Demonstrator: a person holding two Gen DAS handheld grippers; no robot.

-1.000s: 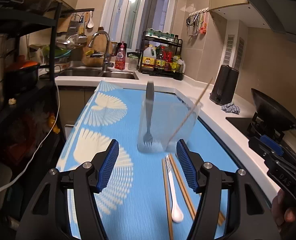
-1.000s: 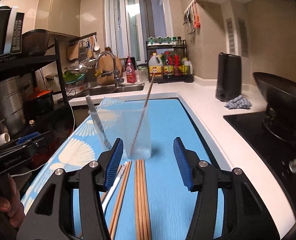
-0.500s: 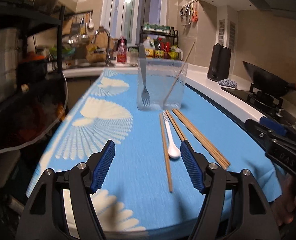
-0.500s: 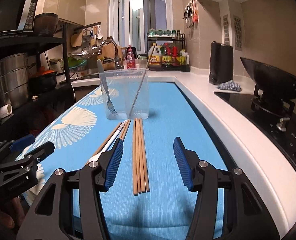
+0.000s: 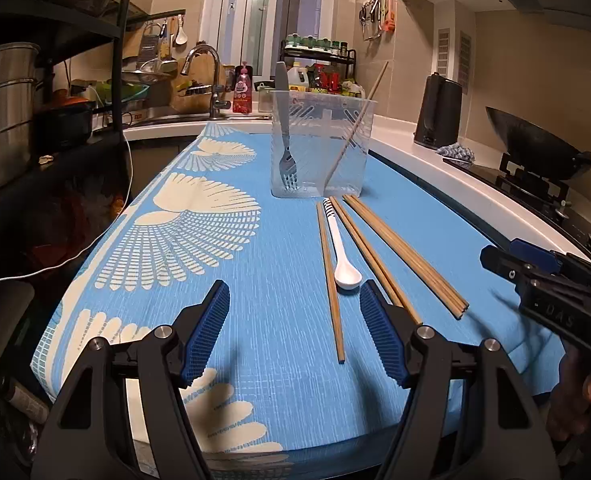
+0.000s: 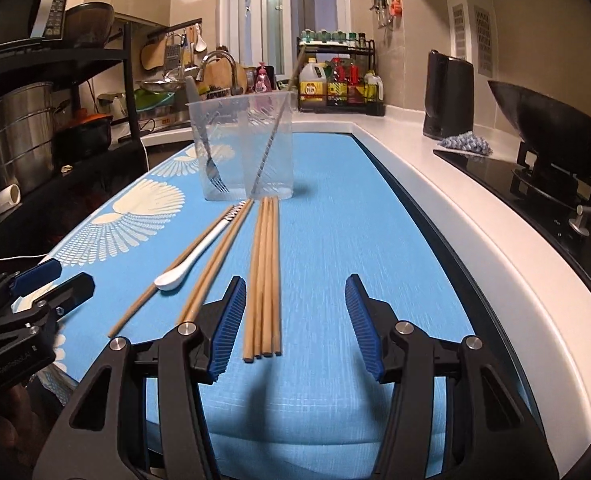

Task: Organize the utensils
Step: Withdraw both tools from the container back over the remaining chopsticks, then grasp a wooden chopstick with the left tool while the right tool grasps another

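A clear plastic container [image 5: 319,152] [image 6: 241,152] stands on the blue mat [image 5: 255,320]. It holds a metal fork [image 5: 286,160] [image 6: 213,172] and one leaning chopstick [image 5: 355,128]. On the mat in front of it lie a white spoon [image 5: 341,252] [image 6: 199,250], a single chopstick [image 5: 329,280], a pair [image 5: 371,256] and a bundle of chopsticks [image 5: 405,252] [image 6: 265,272]. My left gripper [image 5: 293,292] is open low over the mat, the spoon's bowl just ahead. My right gripper [image 6: 294,280] has its jaws closing, pads touching nothing; the bundle's near ends lie by its left finger.
A white counter edge [image 6: 475,240] runs along the mat's right side, with a hob and black wok [image 6: 543,132] and a black kettle [image 6: 449,96] beyond. A sink with tap [image 5: 207,80] is at the far end, and a black shelf rack [image 5: 55,80] with pots stands on the left.
Both grippers have sunk towards the mat and drawn back from the container, so the loose chopsticks and spoon now lie just ahead. The right jaws have narrowed a little.
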